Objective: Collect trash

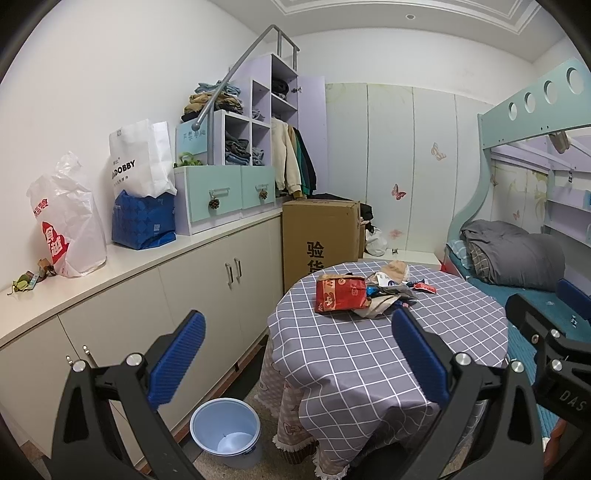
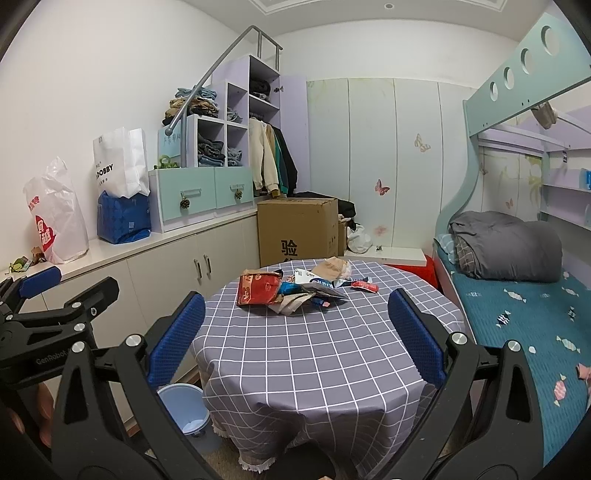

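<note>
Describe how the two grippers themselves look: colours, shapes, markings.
Both match: the left gripper and right gripper have black angular plastic frames with cut-outs, silver round bolts, and two flat fingers faced with ribbed blue pads. White lettering marks the bodies: "GenRobot" on the left, "DAS" on the right. No cables or sleeves are visible.

White walls (image 1: 92, 74) and a moulded ceiling with one recessed light (image 1: 409, 16) are seen. A long low cabinet (image 1: 207, 280) is set along the left wall — stepped cubby shelves (image 1: 255, 122) with folded clothes are stacked on it. A cardboard box (image 1: 321, 236) is placed beyond; a bunk bed (image 2: 517, 302) stands at the right.
</note>
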A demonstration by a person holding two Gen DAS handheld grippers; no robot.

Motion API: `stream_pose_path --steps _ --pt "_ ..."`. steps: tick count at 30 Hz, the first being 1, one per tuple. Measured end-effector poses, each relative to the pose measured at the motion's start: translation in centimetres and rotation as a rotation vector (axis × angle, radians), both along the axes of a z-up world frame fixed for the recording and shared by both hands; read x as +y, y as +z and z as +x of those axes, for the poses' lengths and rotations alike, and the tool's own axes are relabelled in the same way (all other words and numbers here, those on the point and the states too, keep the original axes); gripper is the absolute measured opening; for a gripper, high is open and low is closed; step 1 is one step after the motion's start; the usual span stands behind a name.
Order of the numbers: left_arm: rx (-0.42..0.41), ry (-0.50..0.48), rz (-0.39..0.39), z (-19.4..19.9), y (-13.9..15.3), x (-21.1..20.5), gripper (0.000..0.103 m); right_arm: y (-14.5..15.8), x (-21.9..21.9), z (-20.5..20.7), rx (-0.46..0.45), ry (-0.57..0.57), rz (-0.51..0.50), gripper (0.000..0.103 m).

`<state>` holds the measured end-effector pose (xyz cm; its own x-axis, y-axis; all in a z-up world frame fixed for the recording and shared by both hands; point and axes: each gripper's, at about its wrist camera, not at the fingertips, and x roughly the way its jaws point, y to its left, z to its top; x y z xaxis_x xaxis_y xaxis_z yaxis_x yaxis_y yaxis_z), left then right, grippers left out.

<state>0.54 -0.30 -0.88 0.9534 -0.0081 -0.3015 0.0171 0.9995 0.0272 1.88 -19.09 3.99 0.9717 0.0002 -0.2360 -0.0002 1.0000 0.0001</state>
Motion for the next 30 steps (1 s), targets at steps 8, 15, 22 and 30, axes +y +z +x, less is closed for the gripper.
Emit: stream_pose_path --steps 8,15,22,30 --pt "0.001 0.0 0.0 -0.05 -0.14 -0.14 0.099 -0.01 -0.01 0.04 0.002 -0.001 0.0 0.097" --pt "0.003 -0.004 -0.001 -0.04 -0.26 -0.23 0.099 -0.16 -0.14 0.05 0.004 -0.001 0.002 0.097" --pt "0.007 -0.008 0.001 0.01 -0.43 -0.53 0.099 -0.81 -0.45 0.03 0.012 -0.001 0.004 0.097" --pt "0.009 -0.009 0.004 -0.04 -0.62 -0.75 0.099 -0.98 -0.5 0.02 0.015 -0.001 0.005 0.097"
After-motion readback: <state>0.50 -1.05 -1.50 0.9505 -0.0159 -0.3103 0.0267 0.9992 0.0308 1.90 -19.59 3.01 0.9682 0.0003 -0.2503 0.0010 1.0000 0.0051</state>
